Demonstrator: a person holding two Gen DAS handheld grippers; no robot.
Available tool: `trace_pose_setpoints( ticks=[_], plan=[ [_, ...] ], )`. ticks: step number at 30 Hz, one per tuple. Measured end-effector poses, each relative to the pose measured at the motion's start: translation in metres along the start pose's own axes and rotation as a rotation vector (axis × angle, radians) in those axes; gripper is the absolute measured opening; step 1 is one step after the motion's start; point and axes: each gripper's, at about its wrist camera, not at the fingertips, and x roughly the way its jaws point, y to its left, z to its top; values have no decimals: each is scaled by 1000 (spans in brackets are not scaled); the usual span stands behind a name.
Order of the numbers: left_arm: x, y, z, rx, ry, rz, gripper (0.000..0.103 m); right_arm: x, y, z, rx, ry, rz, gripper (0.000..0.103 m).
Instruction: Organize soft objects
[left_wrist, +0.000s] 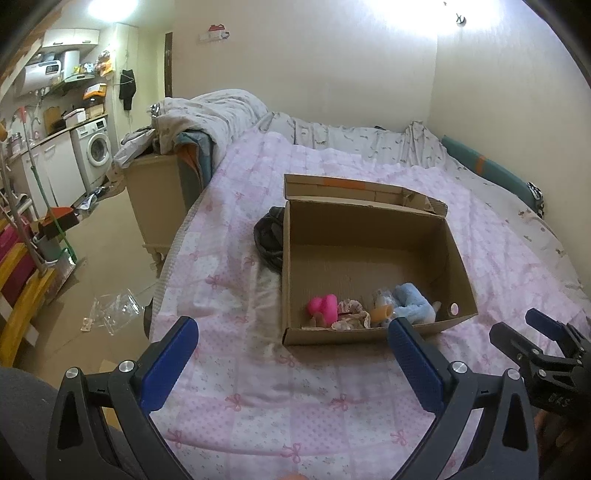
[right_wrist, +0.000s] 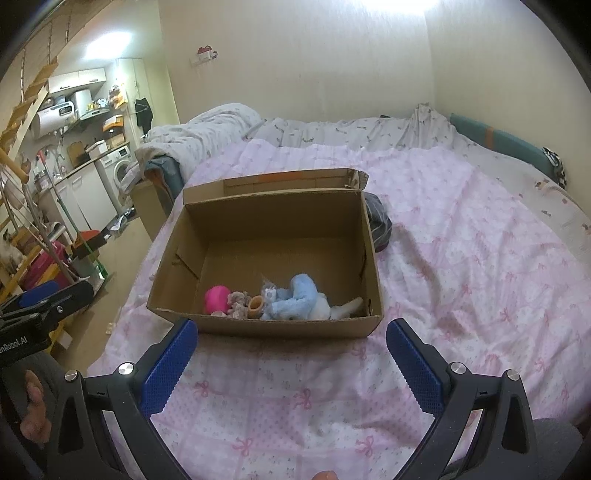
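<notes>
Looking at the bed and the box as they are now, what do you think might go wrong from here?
The dark bundle lies tight against the cardboard box, so grabbing it could shove or tip the box on the soft pink quilt. Both the left gripper and right gripper are open and close together, so they might collide.

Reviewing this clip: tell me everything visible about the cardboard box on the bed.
The cardboard box is plain brown corrugated card, rectangular and open-topped, its far flap folded back with an orange strip on it. It sits upright on the pink bow-print quilt. Inside, along the near wall, lie a pink toy, a blue plush and some smaller soft items. A dark bundle rests against one side wall. Neither gripper touches it.
</notes>
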Motion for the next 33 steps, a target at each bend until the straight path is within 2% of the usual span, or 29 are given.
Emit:
trace_pose_setpoints(
  ticks=[33],
  plan=[
    [3,-6,-4,19,14,-3,102,1,0,1,6,2,-3,103]
  ],
)
